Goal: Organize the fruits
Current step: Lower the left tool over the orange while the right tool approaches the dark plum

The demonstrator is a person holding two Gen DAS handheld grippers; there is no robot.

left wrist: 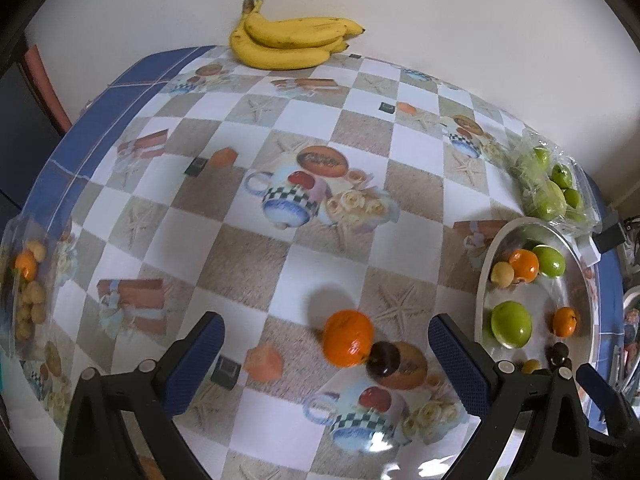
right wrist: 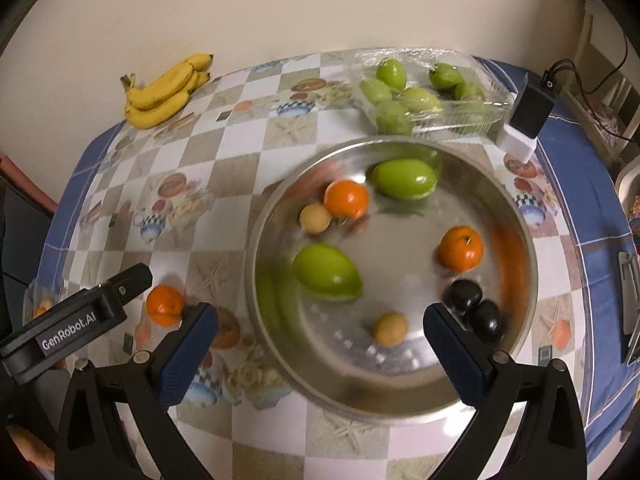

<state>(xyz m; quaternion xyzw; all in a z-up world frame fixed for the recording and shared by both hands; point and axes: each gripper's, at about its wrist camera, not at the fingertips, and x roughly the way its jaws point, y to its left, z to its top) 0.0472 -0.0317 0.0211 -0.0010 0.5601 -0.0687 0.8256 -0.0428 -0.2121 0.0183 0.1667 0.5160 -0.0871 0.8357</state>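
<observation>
My left gripper [left wrist: 328,364] is open and low over the table. An orange [left wrist: 348,338] lies on the cloth between its fingers, slightly right of centre, with a dark plum [left wrist: 383,358] touching it. A steel bowl [left wrist: 536,300] sits to the right. My right gripper [right wrist: 324,356] hovers open over the near side of the bowl [right wrist: 404,256]. The bowl holds two green fruits [right wrist: 326,272], two oranges [right wrist: 461,249], two small yellow fruits [right wrist: 390,329] and two dark plums [right wrist: 476,308]. In the right wrist view, the same orange [right wrist: 165,304] lies left of the bowl.
Bananas [left wrist: 288,40] lie at the far table edge by the wall. A clear plastic tray of green fruits [right wrist: 420,96] stands behind the bowl, with a black-and-white adapter [right wrist: 528,116] beside it. At the left edge, a clear bag [left wrist: 28,280] holds small yellow fruits and an orange.
</observation>
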